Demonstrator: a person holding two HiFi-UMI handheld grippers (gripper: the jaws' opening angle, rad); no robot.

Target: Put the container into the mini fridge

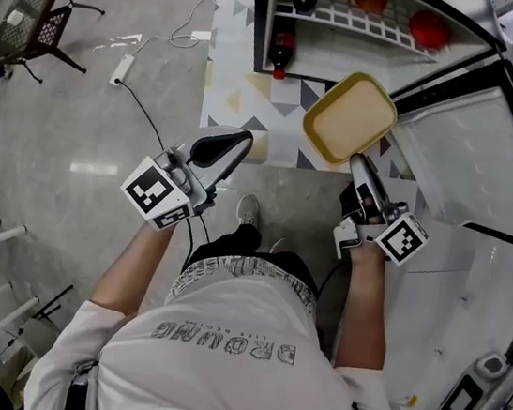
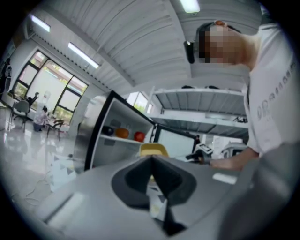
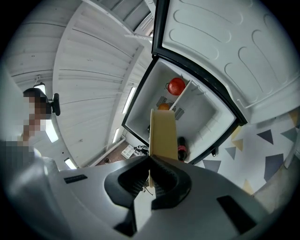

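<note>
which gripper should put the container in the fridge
Right: the right gripper is shut on the container, facing the open mini fridge; the left gripper is shut and empty.

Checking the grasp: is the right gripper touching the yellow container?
Touching. In the right gripper view, the right gripper pinches the yellow container by its rim.

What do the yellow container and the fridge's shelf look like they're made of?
The container: likely matte opaque plastic, given its uniform yellow colour, rounded moulded corners and thin rim. The shelf: probably white-coated wire, given its open grid of thin bars.
</note>
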